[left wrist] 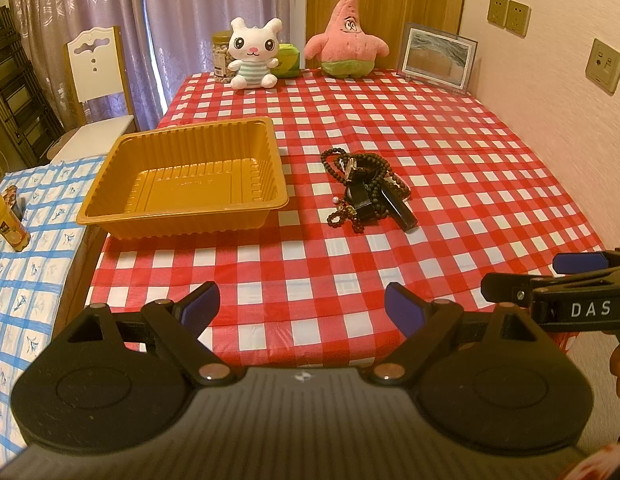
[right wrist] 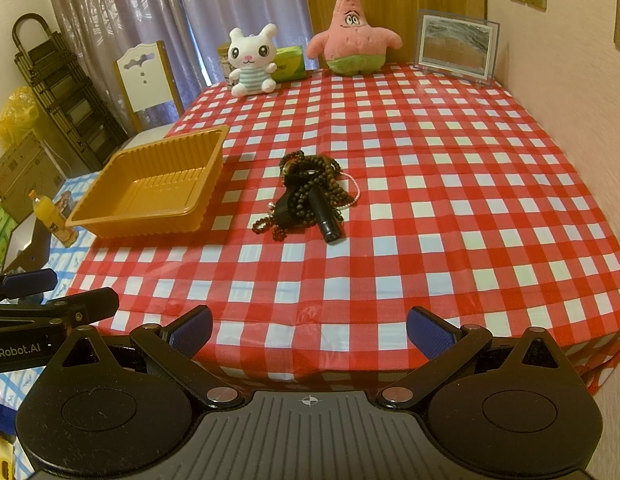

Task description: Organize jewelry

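A pile of jewelry (left wrist: 366, 190) lies mid-table: dark bead strands, a black watch and a pale pink bead strand; it also shows in the right wrist view (right wrist: 310, 196). An empty gold plastic tray (left wrist: 190, 178) stands to its left, also in the right wrist view (right wrist: 154, 188). My left gripper (left wrist: 302, 312) is open and empty over the table's near edge. My right gripper (right wrist: 310, 330) is open and empty beside it; it also shows in the left wrist view (left wrist: 542, 280). Both are well short of the pile.
The table has a red-checked cloth (left wrist: 430, 140). At its far end stand a white bunny plush (left wrist: 254, 54), a pink starfish plush (left wrist: 346, 38), a jar, a green box and a framed picture (left wrist: 438, 58). A wall runs along the right. A chair (left wrist: 98, 80) and a blue-checked side table with a bottle are left.
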Available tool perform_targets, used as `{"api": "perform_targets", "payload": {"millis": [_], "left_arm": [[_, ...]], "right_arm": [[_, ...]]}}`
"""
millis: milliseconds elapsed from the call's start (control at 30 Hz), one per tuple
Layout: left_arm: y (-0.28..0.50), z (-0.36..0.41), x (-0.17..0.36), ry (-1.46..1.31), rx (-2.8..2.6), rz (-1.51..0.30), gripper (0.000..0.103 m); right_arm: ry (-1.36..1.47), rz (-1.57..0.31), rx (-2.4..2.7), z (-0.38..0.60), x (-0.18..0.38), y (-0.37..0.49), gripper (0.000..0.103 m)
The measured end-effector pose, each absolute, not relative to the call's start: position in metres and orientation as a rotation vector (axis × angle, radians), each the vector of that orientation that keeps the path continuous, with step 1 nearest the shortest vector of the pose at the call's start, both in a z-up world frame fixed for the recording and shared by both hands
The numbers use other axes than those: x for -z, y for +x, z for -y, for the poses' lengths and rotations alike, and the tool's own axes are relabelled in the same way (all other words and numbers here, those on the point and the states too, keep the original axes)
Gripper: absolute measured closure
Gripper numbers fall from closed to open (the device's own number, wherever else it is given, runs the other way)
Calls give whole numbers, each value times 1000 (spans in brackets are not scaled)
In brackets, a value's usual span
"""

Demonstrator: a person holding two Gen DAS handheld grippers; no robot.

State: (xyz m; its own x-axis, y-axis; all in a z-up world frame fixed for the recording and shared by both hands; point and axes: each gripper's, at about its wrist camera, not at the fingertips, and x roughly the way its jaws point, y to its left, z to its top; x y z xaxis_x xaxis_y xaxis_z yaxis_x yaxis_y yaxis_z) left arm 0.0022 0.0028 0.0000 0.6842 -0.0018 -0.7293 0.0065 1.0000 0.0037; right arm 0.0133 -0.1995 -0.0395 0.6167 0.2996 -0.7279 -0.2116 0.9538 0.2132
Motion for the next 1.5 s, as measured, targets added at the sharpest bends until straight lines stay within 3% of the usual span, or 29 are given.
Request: {"api": "perform_targets", "payload": {"millis": [1133, 1500], "left_arm": [[19, -2, 11, -5, 11, -827, 14], [33, -53, 26, -100, -63, -897, 14]], "right_arm": [[125, -863, -298, 194, 47, 25, 0], [191, -880, -293, 184, 68, 60, 0]]}}
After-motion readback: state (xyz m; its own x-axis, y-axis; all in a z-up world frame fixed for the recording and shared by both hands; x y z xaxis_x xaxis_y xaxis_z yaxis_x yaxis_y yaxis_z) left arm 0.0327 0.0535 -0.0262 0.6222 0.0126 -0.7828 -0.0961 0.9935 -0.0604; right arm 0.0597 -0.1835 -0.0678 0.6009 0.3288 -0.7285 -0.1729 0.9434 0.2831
